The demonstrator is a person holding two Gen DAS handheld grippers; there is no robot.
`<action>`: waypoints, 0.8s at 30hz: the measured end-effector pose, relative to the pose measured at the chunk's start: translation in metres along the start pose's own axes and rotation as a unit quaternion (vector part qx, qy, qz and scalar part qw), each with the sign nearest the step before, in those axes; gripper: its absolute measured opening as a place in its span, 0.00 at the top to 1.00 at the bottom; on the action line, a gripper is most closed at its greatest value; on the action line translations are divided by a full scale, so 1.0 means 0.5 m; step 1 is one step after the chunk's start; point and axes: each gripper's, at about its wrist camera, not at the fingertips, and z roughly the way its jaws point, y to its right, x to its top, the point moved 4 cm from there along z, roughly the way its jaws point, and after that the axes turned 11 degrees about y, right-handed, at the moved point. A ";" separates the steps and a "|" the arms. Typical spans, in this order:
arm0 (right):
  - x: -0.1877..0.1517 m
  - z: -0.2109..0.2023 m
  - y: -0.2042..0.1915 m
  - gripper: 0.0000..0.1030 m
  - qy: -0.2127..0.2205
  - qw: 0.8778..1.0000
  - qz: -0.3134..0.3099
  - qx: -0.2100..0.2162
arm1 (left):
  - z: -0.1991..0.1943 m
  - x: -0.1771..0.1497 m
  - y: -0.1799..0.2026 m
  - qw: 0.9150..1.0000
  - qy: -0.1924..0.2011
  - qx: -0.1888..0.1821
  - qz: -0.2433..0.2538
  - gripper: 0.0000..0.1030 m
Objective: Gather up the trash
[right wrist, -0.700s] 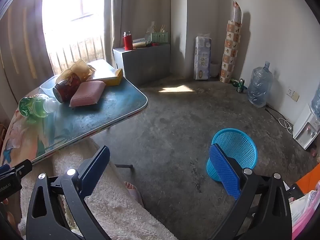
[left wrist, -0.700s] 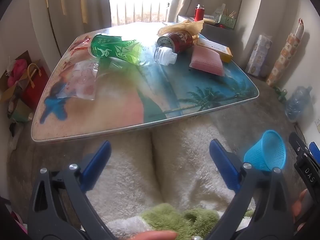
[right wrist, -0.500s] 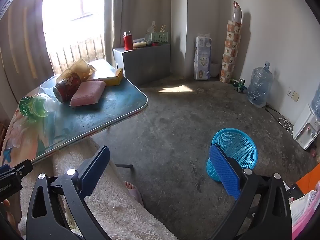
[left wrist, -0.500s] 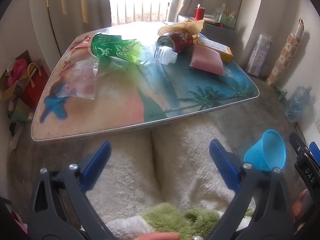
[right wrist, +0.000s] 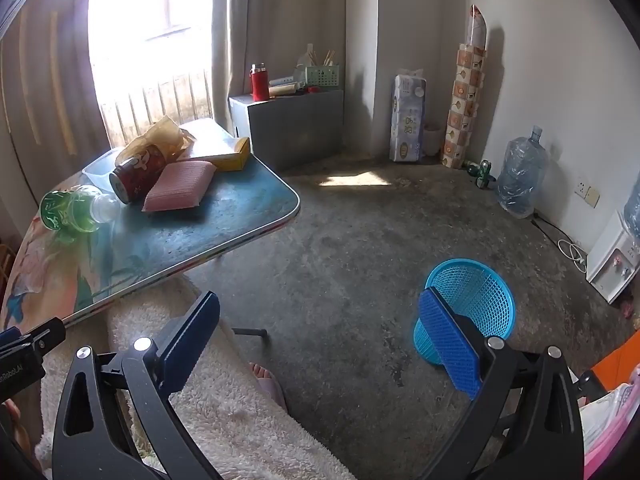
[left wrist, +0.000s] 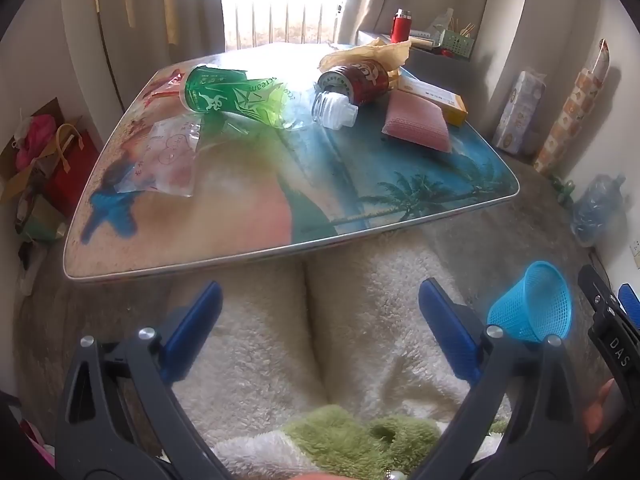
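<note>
Sitting at a low table (left wrist: 248, 224) with a beach print on top, a person in fluffy cream trousers (left wrist: 360, 320) has a gripper in each hand. The left gripper (left wrist: 320, 332) hangs over the lap just short of the table's near edge, jaws spread wide with nothing between them. The right gripper (right wrist: 320, 340) points off to the side at the concrete floor (right wrist: 360, 240), also wide open and empty.

All the trash sits toward the far half of the table. A green plastic bottle (left wrist: 240, 94) lies on its side with its clear neck pointing at a red can (left wrist: 360, 78), which is tipped over too, right beside it. Crumpled tan paper (left wrist: 376, 50) sits behind the can. A clear plastic bag (left wrist: 168, 160) lies flat just in front of the bottle's left end. A pink sponge (left wrist: 418, 124) rests to the right of the can, touching a yellow box (left wrist: 436, 96) behind it.

The blue mesh wastebasket (right wrist: 476, 296) stands upright on the floor, well apart from the table, partly behind the right gripper's right finger.
</note>
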 end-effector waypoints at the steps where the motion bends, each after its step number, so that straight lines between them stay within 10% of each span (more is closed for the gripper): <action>1: 0.000 0.000 0.000 0.06 0.000 1.000 -0.001 0.000 | -0.002 0.001 0.000 1.000 0.000 0.000 -0.001 0.08; 24: -0.004 0.003 0.004 0.06 0.000 1.000 -0.001 0.001 | -0.001 0.001 0.000 1.000 -0.001 -0.001 -0.002 0.08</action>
